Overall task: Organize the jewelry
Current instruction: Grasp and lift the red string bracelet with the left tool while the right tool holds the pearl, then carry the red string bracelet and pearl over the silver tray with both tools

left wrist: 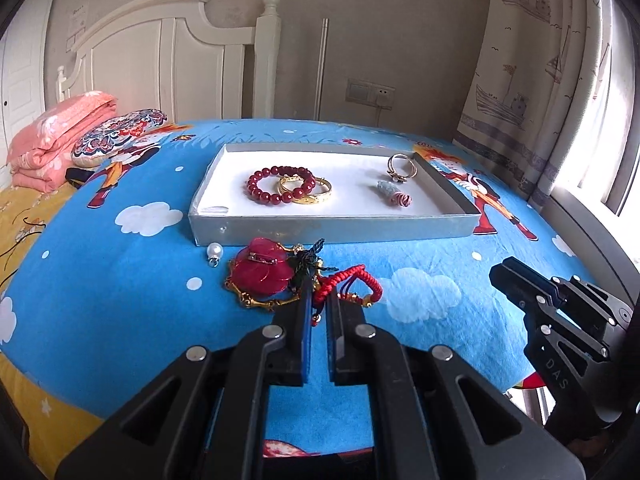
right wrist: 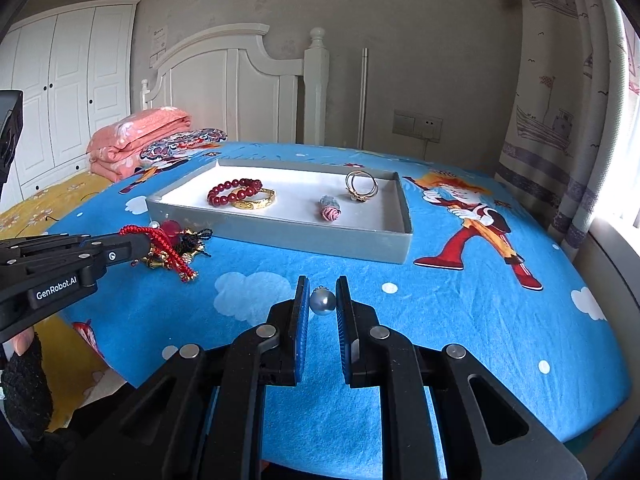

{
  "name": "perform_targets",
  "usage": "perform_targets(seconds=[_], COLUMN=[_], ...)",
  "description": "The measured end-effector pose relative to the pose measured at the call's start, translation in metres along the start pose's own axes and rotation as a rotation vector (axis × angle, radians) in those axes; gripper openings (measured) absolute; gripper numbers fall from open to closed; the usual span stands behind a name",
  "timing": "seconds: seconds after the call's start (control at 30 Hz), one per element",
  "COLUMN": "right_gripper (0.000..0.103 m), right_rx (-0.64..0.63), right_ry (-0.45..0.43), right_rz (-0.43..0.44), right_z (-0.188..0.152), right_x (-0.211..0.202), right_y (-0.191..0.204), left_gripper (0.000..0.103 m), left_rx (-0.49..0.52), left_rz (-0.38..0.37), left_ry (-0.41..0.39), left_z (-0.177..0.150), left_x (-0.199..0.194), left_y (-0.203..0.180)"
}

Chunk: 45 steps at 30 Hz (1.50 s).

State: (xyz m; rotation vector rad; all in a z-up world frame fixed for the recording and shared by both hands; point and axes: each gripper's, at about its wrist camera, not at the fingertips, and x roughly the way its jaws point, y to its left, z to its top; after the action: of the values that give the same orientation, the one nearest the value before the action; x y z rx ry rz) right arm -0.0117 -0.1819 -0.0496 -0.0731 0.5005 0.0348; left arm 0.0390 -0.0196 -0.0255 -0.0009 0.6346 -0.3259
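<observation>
A: Left wrist view: my left gripper (left wrist: 319, 300) has its jaws drawn nearly together on the red cord bracelet (left wrist: 352, 284), which lies on the blue bedsheet (left wrist: 120, 300) just in front of the grey tray (left wrist: 332, 230). The cord runs between the fingertips. The red leaf brooch (left wrist: 262, 270) lies touching the bracelet, on its left, also in front of the tray.

B: And your other hand?

A: My right gripper (right wrist: 323, 300) has a small gap between its jaws, and a blue-grey pearl pendant (right wrist: 323, 301) sits in that gap, near the tray's front wall. I cannot tell whether both pads touch it.

B: What lies inside the tray?

A: A red bead bracelet (left wrist: 280, 184) overlapping a gold bangle (left wrist: 310, 191), a pink-and-blue charm (left wrist: 394, 194), and gold rings (left wrist: 401, 168) near its far right corner. A white pearl (left wrist: 215, 251) lies just outside the tray's front left corner.
</observation>
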Motion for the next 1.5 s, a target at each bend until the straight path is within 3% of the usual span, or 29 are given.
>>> perform_targets(seconds=[0.37, 0.77, 1.1, 1.5], right_gripper=[0.014, 0.014, 0.014, 0.014], right_rx=[-0.057, -0.128, -0.091, -0.009], right_ry=[-0.034, -0.041, -0.027, -0.029], right_rz=[0.04, 0.045, 0.033, 0.017], right_z=[0.012, 0.017, 0.021, 0.054], right_x=[-0.015, -0.02, -0.014, 0.016], right_y=[0.026, 0.054, 0.05, 0.031], left_gripper=[0.006, 0.006, 0.006, 0.006], left_rx=[-0.03, -0.056, -0.031, 0.035], left_rz=[0.095, 0.09, 0.118, 0.114], left_ry=[-0.083, -0.11, -0.138, -0.166], left_z=[-0.009, -0.012, -0.012, 0.039], left_x=[-0.029, -0.043, -0.048, -0.017], left_y=[0.006, 0.016, 0.012, -0.001])
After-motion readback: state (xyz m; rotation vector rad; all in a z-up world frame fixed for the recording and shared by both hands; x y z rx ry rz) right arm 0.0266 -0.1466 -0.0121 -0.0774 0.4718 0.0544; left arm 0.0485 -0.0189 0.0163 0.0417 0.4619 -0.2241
